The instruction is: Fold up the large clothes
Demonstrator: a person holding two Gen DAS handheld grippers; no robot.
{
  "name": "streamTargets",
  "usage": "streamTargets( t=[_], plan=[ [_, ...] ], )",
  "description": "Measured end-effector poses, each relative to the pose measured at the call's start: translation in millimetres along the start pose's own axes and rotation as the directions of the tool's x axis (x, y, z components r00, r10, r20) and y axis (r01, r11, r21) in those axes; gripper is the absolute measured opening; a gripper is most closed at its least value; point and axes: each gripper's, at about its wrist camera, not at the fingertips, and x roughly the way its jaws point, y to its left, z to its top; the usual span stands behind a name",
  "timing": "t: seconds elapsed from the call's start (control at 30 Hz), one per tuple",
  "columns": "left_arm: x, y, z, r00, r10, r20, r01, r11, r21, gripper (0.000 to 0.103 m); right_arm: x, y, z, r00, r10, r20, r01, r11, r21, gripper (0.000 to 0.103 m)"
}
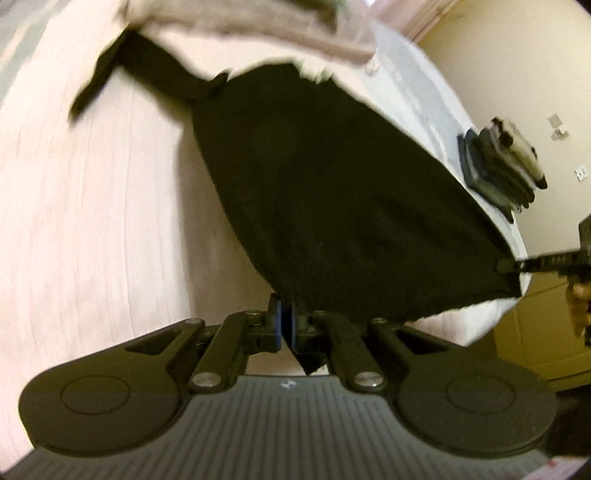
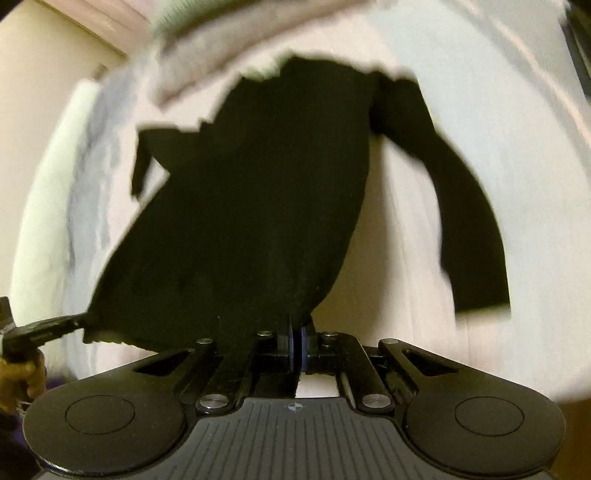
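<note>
Garment: black long-sleeved top [image 1: 332, 192], which I see spread over the pale bed [image 1: 92, 221], its hem at the near edge and its shoulders at the far end.
Left gripper: my left gripper [image 1: 285, 325] has its blue pads pressed together on the hem's left corner; a scrap of black cloth hangs down below the jaws.
Right gripper: my right gripper [image 2: 297, 345] is clamped on the hem's right corner, with the black top [image 2: 251, 206] rising straight out from between its fingers.
Cross views: from the left wrist I see the right gripper [image 1: 513, 266] at the right edge, pinching the far corner of the hem, a hand [image 1: 580, 306] behind it; from the right wrist the left gripper [image 2: 75, 321] shows at the left edge, nipping its corner.
Sleeves: one sleeve [image 2: 465, 221] trails down the right side in the right wrist view; the other sleeve [image 1: 122, 70] stretches off to the far left in the left wrist view.
Other cloth: a light beige garment [image 1: 266, 26] lies blurred across the far end, just beyond the shoulders.
Stack: folded clothes [image 1: 506, 166] sit in a pile on the bed's right edge, well apart from the top.
Sharpness: both views are motion-blurred, so I can't make out fine fabric detail.
</note>
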Motion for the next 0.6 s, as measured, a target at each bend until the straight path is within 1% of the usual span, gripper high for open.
streamTargets(
  t=[0.07, 0.1, 0.13, 0.2, 0.27, 0.3, 0.33, 0.37, 0.43, 0.47, 0.5, 0.53, 0.6],
  plan=[
    [17, 7, -26, 0.998, 0.01, -0.06, -0.013, 0.999, -0.049, 0.002, 22, -20, -23, 0.998, -0.03, -0.057, 0.032, 0.999, 0.043, 0.0],
    [27, 10, -38, 0.996, 0.021, -0.089, -0.026, 0.998, -0.058, 0.002, 36, -30, -32, 0.995, -0.04, -0.086, 0.046, 0.997, 0.066, 0.0],
    [43, 13, -50, 0.991, 0.026, -0.129, -0.036, 0.997, -0.071, 0.002, 50, -38, -40, 0.993, -0.05, -0.111, 0.06, 0.994, 0.086, 0.0],
    [67, 21, -64, 0.978, 0.044, -0.205, -0.066, 0.993, -0.101, 0.002, 71, -50, -48, 0.987, -0.077, -0.139, 0.093, 0.989, 0.115, 0.0],
    [75, 25, -72, 0.969, 0.064, -0.24, -0.09, 0.991, -0.097, 0.003, 80, -53, -50, 0.98, -0.129, -0.15, 0.144, 0.985, 0.093, 0.0],
    [73, 26, -73, 0.967, 0.076, -0.243, -0.1, 0.991, -0.085, 0.004, 79, -51, -48, 0.977, -0.157, -0.143, 0.168, 0.983, 0.067, 0.002],
    [69, 28, -72, 0.967, 0.089, -0.241, -0.109, 0.991, -0.073, 0.006, 76, -50, -47, 0.976, -0.177, -0.129, 0.183, 0.982, 0.044, 0.005],
    [63, 31, -70, 0.968, 0.105, -0.23, -0.122, 0.991, -0.059, 0.007, 74, -48, -45, 0.976, -0.183, -0.115, 0.188, 0.981, 0.037, 0.007],
    [52, 39, -58, 0.97, 0.142, -0.197, -0.152, 0.988, -0.039, 0.007, 65, -47, -38, 0.979, -0.188, -0.074, 0.191, 0.981, 0.031, 0.016],
    [49, 43, -45, 0.971, 0.162, -0.178, -0.169, 0.985, -0.028, 0.008, 62, -47, -33, 0.979, -0.196, -0.05, 0.198, 0.98, 0.026, 0.02],
    [45, 42, -33, 0.971, 0.176, -0.16, -0.181, 0.983, -0.019, 0.009, 58, -47, -28, 0.979, -0.203, -0.021, 0.203, 0.979, 0.021, 0.027],
    [42, 43, -20, 0.972, 0.191, -0.136, -0.194, 0.981, -0.007, 0.013, 53, -45, -20, 0.978, -0.206, 0.011, 0.206, 0.978, 0.019, 0.034],
    [36, 46, 8, 0.973, 0.214, -0.087, -0.213, 0.977, 0.02, 0.017, 46, -48, 0, 0.975, -0.214, 0.067, 0.213, 0.977, 0.013, 0.039]
  ],
)
